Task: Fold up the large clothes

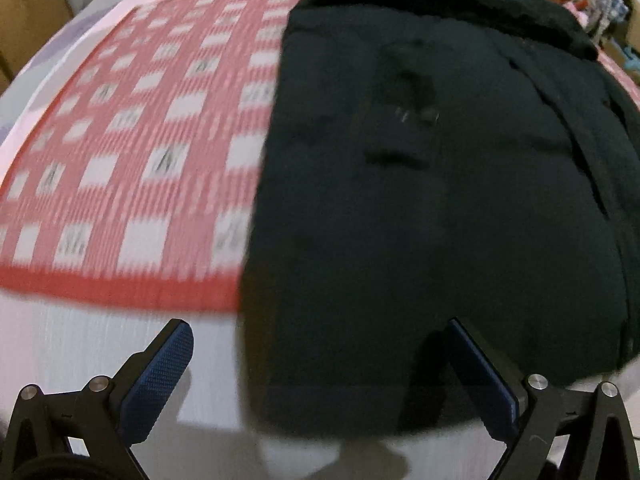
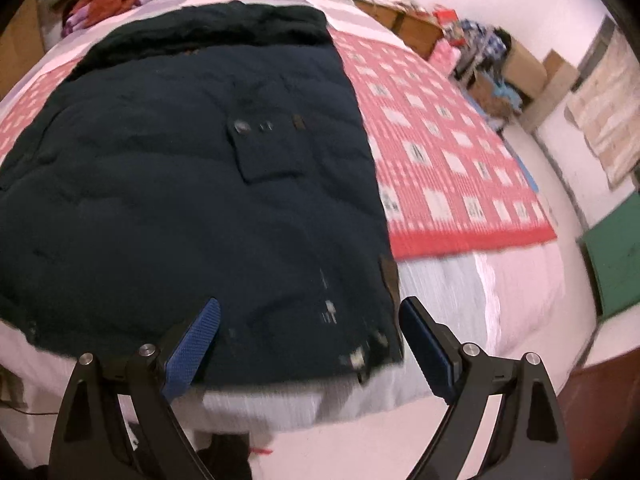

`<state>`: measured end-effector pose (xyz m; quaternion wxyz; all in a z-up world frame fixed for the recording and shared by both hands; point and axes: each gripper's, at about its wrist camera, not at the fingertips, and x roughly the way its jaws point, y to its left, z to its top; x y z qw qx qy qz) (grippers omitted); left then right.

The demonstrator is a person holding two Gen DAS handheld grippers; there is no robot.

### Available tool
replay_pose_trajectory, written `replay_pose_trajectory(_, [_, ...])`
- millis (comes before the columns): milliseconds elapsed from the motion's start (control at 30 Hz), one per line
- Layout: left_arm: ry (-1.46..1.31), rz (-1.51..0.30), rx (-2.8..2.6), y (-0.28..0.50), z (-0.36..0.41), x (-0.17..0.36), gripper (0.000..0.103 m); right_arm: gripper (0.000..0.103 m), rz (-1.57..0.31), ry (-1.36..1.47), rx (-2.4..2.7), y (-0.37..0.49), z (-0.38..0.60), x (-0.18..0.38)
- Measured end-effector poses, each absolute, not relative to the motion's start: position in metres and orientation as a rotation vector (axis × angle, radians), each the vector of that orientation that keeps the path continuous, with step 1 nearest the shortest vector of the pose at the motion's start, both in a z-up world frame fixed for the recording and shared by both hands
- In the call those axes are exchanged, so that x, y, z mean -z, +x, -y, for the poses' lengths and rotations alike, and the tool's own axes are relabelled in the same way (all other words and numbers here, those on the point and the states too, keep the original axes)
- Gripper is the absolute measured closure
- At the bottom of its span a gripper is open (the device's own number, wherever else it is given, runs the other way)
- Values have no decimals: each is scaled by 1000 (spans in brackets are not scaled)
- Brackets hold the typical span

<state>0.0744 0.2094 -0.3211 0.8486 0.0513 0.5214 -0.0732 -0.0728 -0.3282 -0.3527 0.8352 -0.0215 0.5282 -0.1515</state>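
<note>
— Coat position, please?

— I'm seeing the dark padded coat (image 2: pixel 192 184) lying flat on the bed (image 2: pixel 448 280), over a red checked blanket (image 2: pixel 452 168), its hem reaching the near edge of the mattress and its furry hood (image 2: pixel 224 28) at the far end.

— Grippers?

— I'm holding the left gripper (image 1: pixel 320 376) just above the hem's left corner, jaws spread wide, gripping nothing. The right gripper (image 2: pixel 310 340) is hovering over the hem's right corner, jaws equally wide, also empty.

— Anything else?

— A flap pocket (image 2: pixel 268 148) is showing mid-coat; both views are blurring.
</note>
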Motion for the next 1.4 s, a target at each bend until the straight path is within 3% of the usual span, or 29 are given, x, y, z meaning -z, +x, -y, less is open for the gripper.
replay_pose_trajectory(300, [173, -1222, 67, 13, -240, 343, 0, 11, -1226, -43, 288, -110, 318, 371])
replay_pose_trajectory(767, [98, -961, 26, 90, -232, 307, 0, 11, -1213, -27, 321, -119, 324, 368])
replay_pose_trajectory(1000, [185, -1081, 48, 90, -214, 344, 0, 11, -1224, 6, 364, -128, 330, 379])
replay_pose_trajectory(1267, [67, -929, 23, 118, -217, 294, 0, 11, -1204, -7, 483, -135, 359, 388])
replay_pose_trajectory(1400, [43, -940, 14, 131, -224, 294, 0, 11, -1169, 11, 508, -125, 375, 387])
